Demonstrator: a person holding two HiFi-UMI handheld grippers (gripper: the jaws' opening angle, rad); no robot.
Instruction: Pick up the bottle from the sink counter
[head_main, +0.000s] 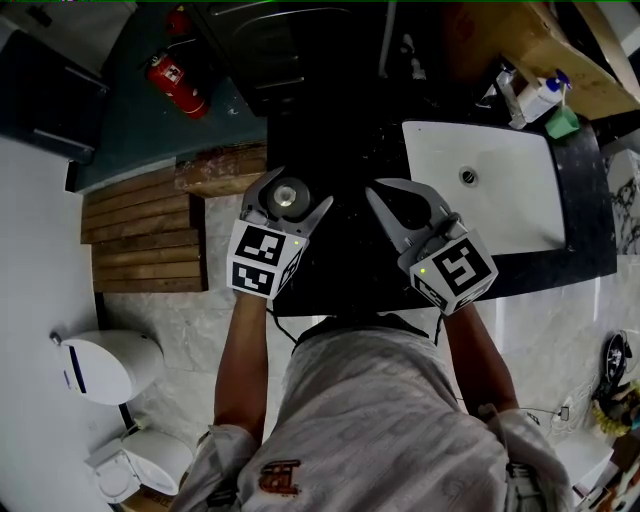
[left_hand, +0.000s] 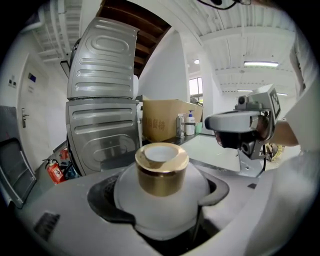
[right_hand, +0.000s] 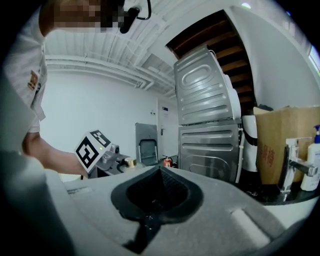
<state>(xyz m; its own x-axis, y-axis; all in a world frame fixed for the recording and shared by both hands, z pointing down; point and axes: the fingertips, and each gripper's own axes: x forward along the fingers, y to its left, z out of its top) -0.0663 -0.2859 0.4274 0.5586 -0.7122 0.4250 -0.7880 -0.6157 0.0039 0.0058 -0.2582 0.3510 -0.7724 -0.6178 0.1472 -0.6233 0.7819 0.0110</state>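
A round white bottle (head_main: 288, 197) with a gold cap sits between the jaws of my left gripper (head_main: 292, 190), over the left end of the dark sink counter (head_main: 340, 260). In the left gripper view the bottle (left_hand: 161, 185) fills the gap of the left gripper (left_hand: 160, 202), and both jaws press on its sides. My right gripper (head_main: 378, 190) hovers just to the right, over the counter, with its tips together and nothing in them. In its own view the right gripper (right_hand: 160, 170) shows an empty dark hollow. Beyond it, the left gripper's marker cube (right_hand: 92, 150) and the gold cap (right_hand: 130, 161) are visible.
A white sink basin (head_main: 490, 185) lies to the right in the counter, with soap bottles (head_main: 540, 100) and a cardboard box (left_hand: 165, 122) behind it. Stacked grey machines (left_hand: 102, 100) stand beyond. A red fire extinguisher (head_main: 178, 85), wooden slats (head_main: 145, 235) and a toilet (head_main: 110, 365) are at the left.
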